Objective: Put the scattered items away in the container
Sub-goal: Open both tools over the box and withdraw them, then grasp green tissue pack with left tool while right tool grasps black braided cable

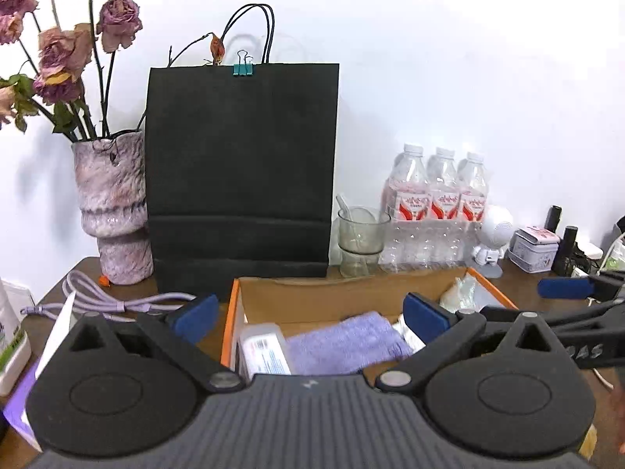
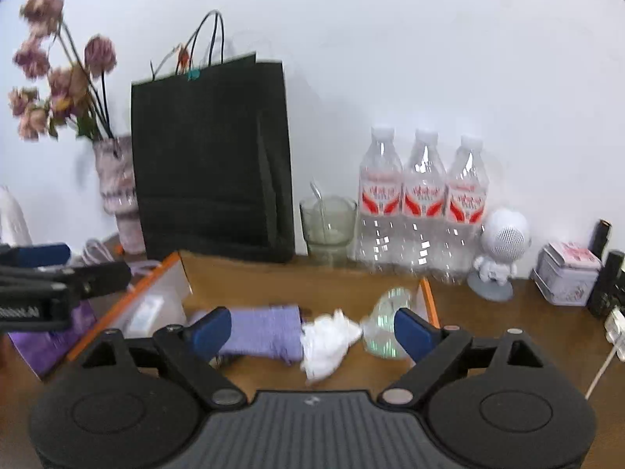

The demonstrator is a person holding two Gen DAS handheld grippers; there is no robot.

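Both tools spread wide, nothing between pads: left tool (image 1: 308, 316), right tool (image 2: 312, 330). Orange-edged box (image 1: 228, 324) on bench (image 2: 508, 312), black bag (image 1: 240, 168) behind rim. Purple towel (image 1: 347, 342) inside box, below tools.

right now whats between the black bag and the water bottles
A clear glass cup with a spoon, seen in both wrist views, between black paper bag and water bottles.

A black paper bag (image 1: 242, 168) stands at twelve o'clock, a vase of dried roses (image 1: 113, 211) at ten, three water bottles (image 1: 439, 203) and a white astronaut figure (image 1: 493, 238) toward two
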